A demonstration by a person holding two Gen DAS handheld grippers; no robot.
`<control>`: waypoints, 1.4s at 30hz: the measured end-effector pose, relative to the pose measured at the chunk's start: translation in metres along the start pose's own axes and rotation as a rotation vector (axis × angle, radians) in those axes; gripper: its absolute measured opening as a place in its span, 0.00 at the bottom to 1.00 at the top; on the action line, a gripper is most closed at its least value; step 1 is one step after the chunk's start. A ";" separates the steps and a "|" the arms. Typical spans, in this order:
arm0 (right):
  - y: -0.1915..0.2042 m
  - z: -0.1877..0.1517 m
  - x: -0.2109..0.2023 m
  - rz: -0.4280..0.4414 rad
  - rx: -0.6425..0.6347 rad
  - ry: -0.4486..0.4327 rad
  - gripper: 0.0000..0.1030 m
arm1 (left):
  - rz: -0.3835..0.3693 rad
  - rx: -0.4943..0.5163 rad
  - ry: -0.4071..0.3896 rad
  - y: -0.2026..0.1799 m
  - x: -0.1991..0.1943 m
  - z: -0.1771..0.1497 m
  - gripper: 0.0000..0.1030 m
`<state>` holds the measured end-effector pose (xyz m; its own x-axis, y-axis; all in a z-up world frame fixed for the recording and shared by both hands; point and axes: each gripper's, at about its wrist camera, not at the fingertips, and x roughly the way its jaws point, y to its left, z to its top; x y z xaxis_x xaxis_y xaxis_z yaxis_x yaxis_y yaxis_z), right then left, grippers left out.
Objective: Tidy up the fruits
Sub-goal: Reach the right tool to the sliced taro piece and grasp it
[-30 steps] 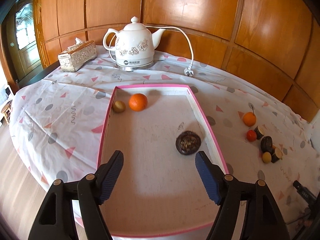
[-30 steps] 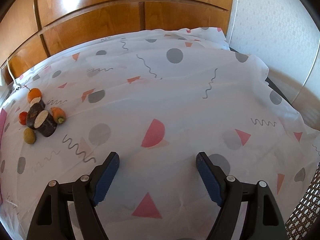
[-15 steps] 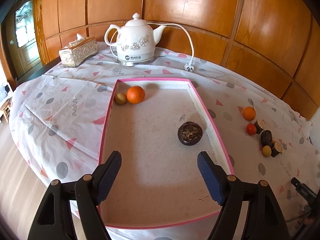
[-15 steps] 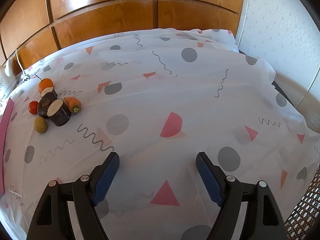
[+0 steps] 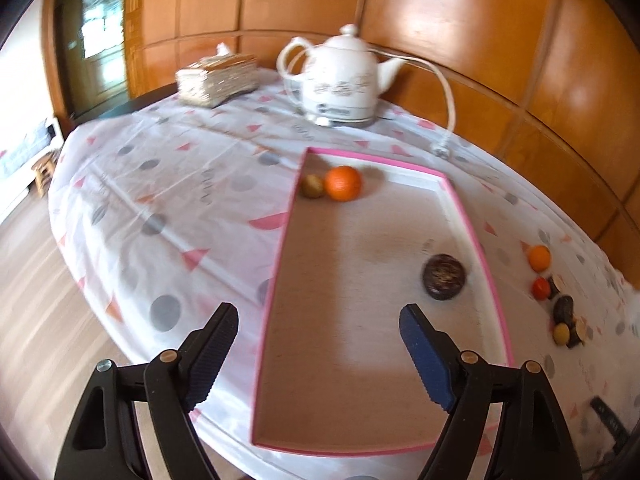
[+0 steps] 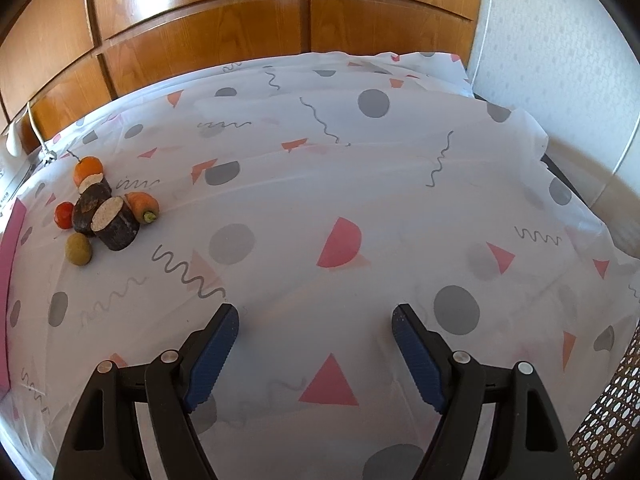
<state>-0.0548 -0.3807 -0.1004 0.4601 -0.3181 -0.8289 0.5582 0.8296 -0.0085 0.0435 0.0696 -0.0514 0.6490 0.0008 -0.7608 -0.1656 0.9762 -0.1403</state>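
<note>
Both of my claws hang with jaws spread wide and nothing between them: my left gripper [image 5: 318, 330] over the near end of the pink-rimmed tray [image 5: 466, 220], my right gripper [image 6: 316, 330] over bare patterned tablecloth [image 6: 360, 184]. From the left wrist view, the white kettle [image 5: 344, 80] stands at 12 o'clock beyond the tray, with a tissue box [image 5: 218, 80] at 11 o'clock. Inside the tray, an orange [image 5: 343, 183] sits in the far corner at 12 o'clock, touching a small greenish fruit [image 5: 312, 186] on its left; a dark round fruit [image 5: 444, 277] lies at 2 o'clock near the right wall. From the right wrist view, a loose cluster lies at 10 o'clock, well apart from my jaws: 2 dark cut pieces [image 6: 116, 224], a tangerine [image 6: 88, 167], a small carrot [image 6: 141, 206], a red fruit [image 6: 64, 215] and a yellow-green fruit [image 6: 79, 249].
</note>
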 end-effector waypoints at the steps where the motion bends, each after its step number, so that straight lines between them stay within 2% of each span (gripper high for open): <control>1: 0.001 0.000 0.000 0.011 -0.008 0.002 0.78 | 0.004 -0.012 0.007 0.003 0.002 0.000 0.81; 4: 0.010 0.002 -0.003 0.056 -0.038 0.006 0.71 | 0.011 -0.037 0.030 0.008 0.007 -0.002 0.81; 8: 0.029 0.008 -0.010 0.147 -0.100 0.000 0.68 | 0.016 -0.041 0.039 0.009 0.009 -0.004 0.81; 10: 0.042 0.013 -0.013 0.205 -0.145 0.002 0.52 | 0.015 -0.048 0.036 0.011 0.009 -0.003 0.81; 13: 0.063 0.020 -0.017 0.270 -0.227 -0.006 0.42 | 0.014 -0.051 0.036 0.012 0.008 -0.002 0.81; 16: 0.086 0.029 -0.018 0.348 -0.329 -0.001 0.42 | 0.021 -0.058 0.032 0.015 0.007 -0.003 0.81; 23: 0.126 0.053 0.003 0.309 -0.508 0.005 0.42 | 0.034 -0.078 0.037 0.023 0.006 -0.003 0.81; 26: 0.134 0.059 0.018 0.274 -0.551 0.029 0.42 | 0.036 -0.082 0.043 0.025 0.007 -0.004 0.81; 28: 0.136 0.062 0.021 0.254 -0.574 0.010 0.45 | 0.037 -0.082 0.043 0.025 0.006 -0.004 0.81; 32: 0.136 0.062 0.022 0.260 -0.599 0.008 0.43 | 0.040 -0.078 0.044 0.025 0.006 -0.004 0.81; 34: 0.135 0.061 0.020 0.276 -0.603 0.012 0.35 | 0.040 -0.077 0.046 0.025 0.006 -0.004 0.81; 38: 0.138 0.053 0.016 0.308 -0.635 0.016 0.35 | 0.037 -0.072 0.049 0.024 0.006 -0.004 0.81; 42: 0.140 0.060 0.024 0.323 -0.592 0.042 0.36 | 0.037 -0.062 0.048 0.023 0.004 -0.005 0.81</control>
<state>0.0765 -0.2998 -0.0881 0.5067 -0.0035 -0.8621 -0.0813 0.9953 -0.0518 0.0388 0.0908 -0.0611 0.6058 0.0248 -0.7952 -0.2352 0.9604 -0.1492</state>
